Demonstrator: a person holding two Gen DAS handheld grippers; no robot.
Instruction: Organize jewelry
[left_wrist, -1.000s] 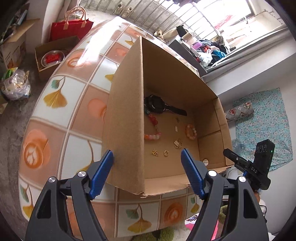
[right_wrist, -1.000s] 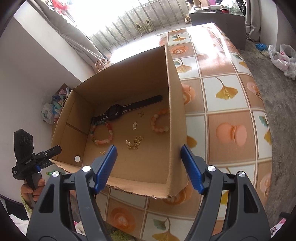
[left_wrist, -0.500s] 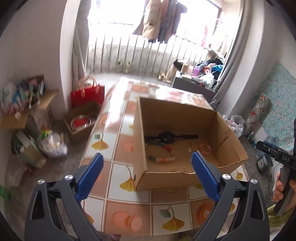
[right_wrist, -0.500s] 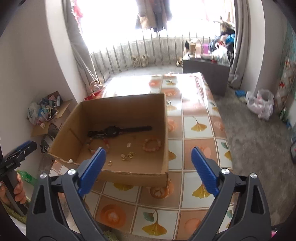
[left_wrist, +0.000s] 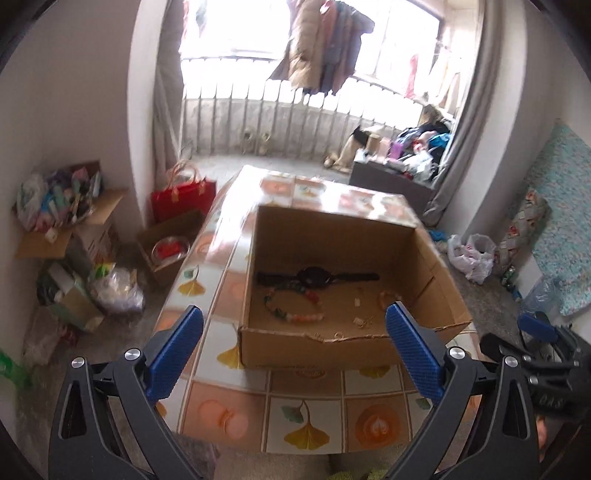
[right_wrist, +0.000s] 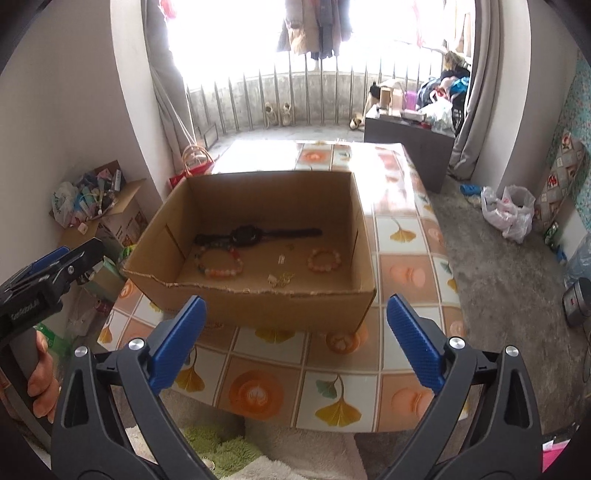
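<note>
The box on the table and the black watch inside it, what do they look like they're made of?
The box: plain brown corrugated cardboard, matte, with a ragged torn front edge. The watch: a dull black strap, probably rubber or silicone, though the view is too soft to be sure.

No readable text — markings blurred, illegible

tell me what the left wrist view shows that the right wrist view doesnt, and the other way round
Only the left wrist view: a full view of the red bag and the metal bowl in a floor carton.
Only the right wrist view: the hand holding the left claw, and a grey tin on the floor.
Both: the cardboard box on the tiled table, holding the black watch and beaded bracelets.
</note>
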